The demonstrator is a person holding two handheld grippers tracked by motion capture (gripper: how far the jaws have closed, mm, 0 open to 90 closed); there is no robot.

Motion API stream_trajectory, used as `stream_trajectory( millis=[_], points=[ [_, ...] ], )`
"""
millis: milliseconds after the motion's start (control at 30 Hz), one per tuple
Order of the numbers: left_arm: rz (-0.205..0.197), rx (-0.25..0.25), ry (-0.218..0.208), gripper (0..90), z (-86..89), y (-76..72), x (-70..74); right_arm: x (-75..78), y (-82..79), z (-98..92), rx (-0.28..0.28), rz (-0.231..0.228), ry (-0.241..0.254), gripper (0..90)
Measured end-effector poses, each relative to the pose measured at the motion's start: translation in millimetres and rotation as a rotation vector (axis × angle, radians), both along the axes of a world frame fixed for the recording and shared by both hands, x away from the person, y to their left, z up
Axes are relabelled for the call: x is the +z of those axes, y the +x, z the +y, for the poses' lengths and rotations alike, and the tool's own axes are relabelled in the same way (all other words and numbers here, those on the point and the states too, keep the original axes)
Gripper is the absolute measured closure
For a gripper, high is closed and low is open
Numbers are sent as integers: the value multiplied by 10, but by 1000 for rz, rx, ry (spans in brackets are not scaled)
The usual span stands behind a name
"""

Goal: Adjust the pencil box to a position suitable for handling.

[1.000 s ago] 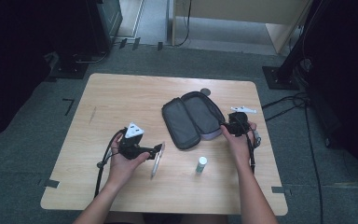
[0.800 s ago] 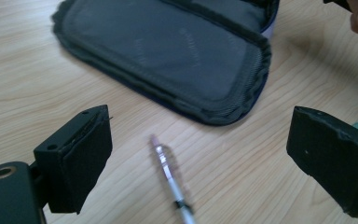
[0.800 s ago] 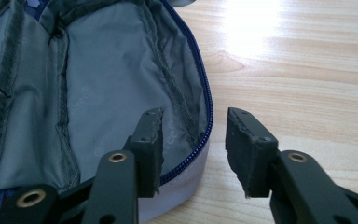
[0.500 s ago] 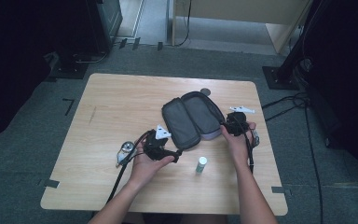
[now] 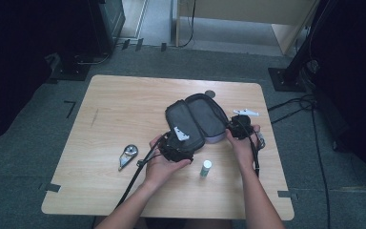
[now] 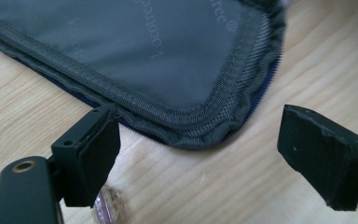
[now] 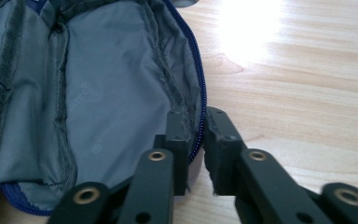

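The grey zip pouch (image 5: 198, 120) lay unzipped and spread flat, lining up, right of the table's (image 5: 124, 100) centre. Blue zipper edging ran around its rim.

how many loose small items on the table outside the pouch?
4: a metal tool left of the left hand, a small bottle between the forearms, a coin-like disc behind the pouch, a white piece to its right. More may sit hidden inside.
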State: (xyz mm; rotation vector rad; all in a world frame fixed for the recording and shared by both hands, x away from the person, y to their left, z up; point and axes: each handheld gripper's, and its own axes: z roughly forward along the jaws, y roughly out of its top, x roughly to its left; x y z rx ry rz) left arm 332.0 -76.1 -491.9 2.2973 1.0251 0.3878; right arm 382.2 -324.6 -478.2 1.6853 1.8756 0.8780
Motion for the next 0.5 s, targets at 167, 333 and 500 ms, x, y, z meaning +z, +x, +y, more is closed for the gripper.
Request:
stream_trajectory(
  millis=[167, 333, 500],
  points=[
    [-3, 39, 59, 162, -25, 73, -63, 0, -52, 13, 18, 13, -1, 859],
    [-18, 79, 81, 211, -8, 156, -30, -59, -108, 19, 36, 36, -8, 861],
    [-7, 150, 79, 232, 123, 284, 9, -64, -168, 44, 74, 49, 25, 846]
  ],
)
